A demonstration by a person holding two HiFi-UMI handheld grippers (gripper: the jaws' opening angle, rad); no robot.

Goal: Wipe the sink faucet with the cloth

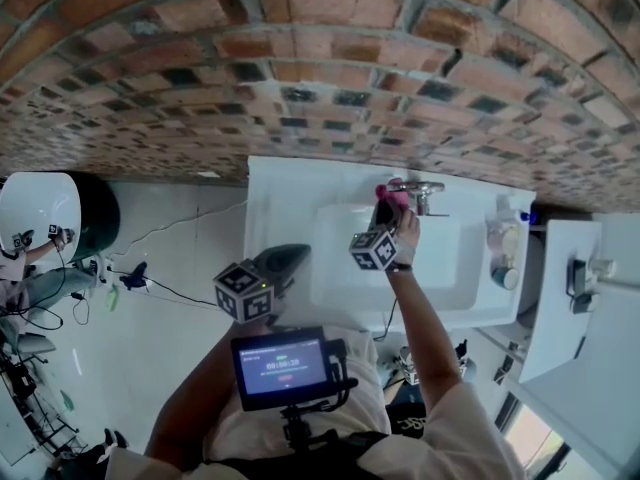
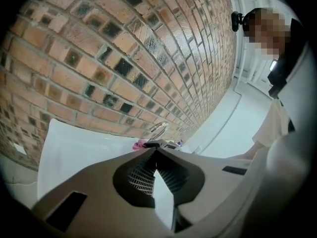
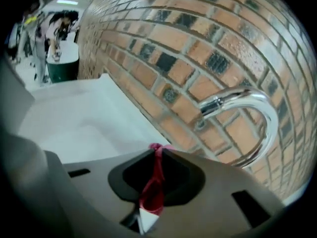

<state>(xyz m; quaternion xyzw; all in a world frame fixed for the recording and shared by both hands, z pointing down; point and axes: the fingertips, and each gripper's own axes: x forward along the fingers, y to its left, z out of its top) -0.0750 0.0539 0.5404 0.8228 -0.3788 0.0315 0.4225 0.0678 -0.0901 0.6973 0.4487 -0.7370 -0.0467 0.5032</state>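
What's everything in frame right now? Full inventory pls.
sink: one, white, centre
faucet: one, chrome, sink's back edge
cloth: one, pink, gripped near faucet
brick wall: one, red-brown, behind sink
containers: at least two, whitish, sink's right ledge
second sink: one, white, far right
bin: one, dark green, far left
cables: several, dark, floor at left
screen: one, black, person's chest
left gripper: one, grey, shut, empty, sink's front-left
right gripper: one, grey, shut on cloth

I've got lit print and a row of digits on the small screen [image 1: 280,366] below me, but it's too blurred to read; no other text is legible.
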